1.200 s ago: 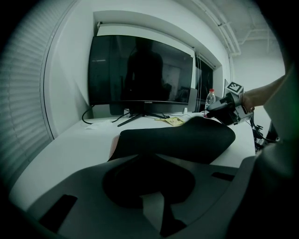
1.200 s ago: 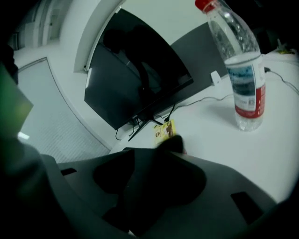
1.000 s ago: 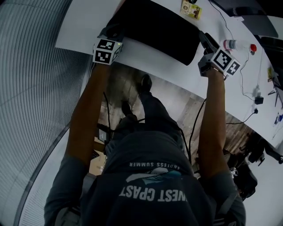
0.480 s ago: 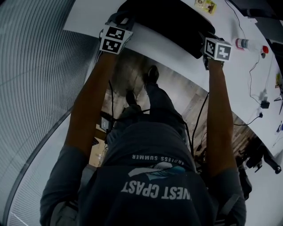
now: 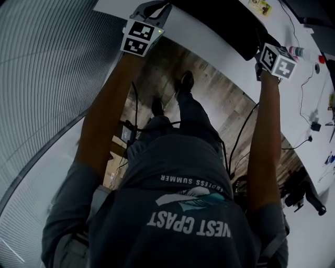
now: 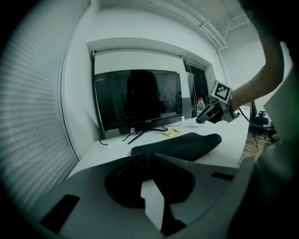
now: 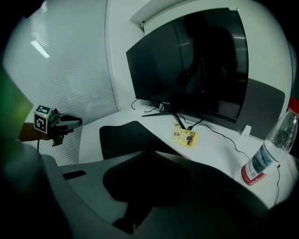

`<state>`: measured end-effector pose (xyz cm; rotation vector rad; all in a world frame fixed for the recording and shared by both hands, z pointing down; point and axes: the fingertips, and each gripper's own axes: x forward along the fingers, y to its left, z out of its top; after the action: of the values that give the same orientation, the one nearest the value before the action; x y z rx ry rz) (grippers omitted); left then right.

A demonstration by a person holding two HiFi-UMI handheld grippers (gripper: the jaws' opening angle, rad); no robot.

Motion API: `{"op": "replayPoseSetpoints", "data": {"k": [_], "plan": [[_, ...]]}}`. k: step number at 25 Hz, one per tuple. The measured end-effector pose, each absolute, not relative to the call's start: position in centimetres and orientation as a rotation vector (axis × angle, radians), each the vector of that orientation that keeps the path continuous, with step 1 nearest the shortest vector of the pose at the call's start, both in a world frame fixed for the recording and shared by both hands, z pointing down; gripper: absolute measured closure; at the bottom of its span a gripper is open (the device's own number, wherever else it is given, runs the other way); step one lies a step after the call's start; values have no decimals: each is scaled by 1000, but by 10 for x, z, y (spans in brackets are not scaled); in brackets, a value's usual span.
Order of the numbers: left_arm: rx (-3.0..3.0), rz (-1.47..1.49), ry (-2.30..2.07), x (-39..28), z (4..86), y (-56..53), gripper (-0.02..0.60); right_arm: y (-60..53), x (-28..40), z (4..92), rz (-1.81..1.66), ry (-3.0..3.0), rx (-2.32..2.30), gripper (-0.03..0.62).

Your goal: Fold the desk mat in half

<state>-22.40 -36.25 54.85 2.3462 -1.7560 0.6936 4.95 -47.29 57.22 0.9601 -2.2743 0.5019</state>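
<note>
The black desk mat [image 6: 187,144] lies on the white desk [image 6: 224,154], with its near edge raised at both ends. My left gripper [image 6: 148,156] is shut on the mat's near left corner and holds it off the desk. In the head view that left gripper [image 5: 154,6] is at the top left. My right gripper [image 7: 148,153] has just been closing and now pinches the mat's near right edge [image 7: 126,135]. In the head view the right gripper [image 5: 260,37] is at the mat's right end [image 5: 230,23]. Each gripper view shows the other gripper across the mat.
A large dark monitor [image 7: 196,60] stands at the back of the desk with its cables. A yellow card [image 7: 186,136] lies beyond the mat. A clear water bottle with a red cap [image 7: 266,156] stands to the right. The floor [image 5: 209,99] shows below the desk's near edge.
Both grippers have moved up the picture, further over the desk. The left one has risen with the mat's corner. The right one has rolled and closed on the mat's edge.
</note>
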Motion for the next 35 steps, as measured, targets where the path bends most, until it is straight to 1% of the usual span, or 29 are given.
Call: {"op": "replayPoseSetpoints", "data": {"k": [12, 21, 30, 35], "plan": [[2409, 619, -1893, -252, 464, -265, 549, -378, 0, 443, 246, -2509, 840, 566], [2430, 557, -1999, -282, 403, -190, 551, -296, -28, 364, 45, -2602, 757, 568], [2512, 531, -2029, -286, 341, -127, 551, -217, -47, 291, -150, -2686, 674, 568], [2559, 566, -2027, -279, 313, -96, 551, -178, -48, 255, -229, -2730, 658, 568]]}}
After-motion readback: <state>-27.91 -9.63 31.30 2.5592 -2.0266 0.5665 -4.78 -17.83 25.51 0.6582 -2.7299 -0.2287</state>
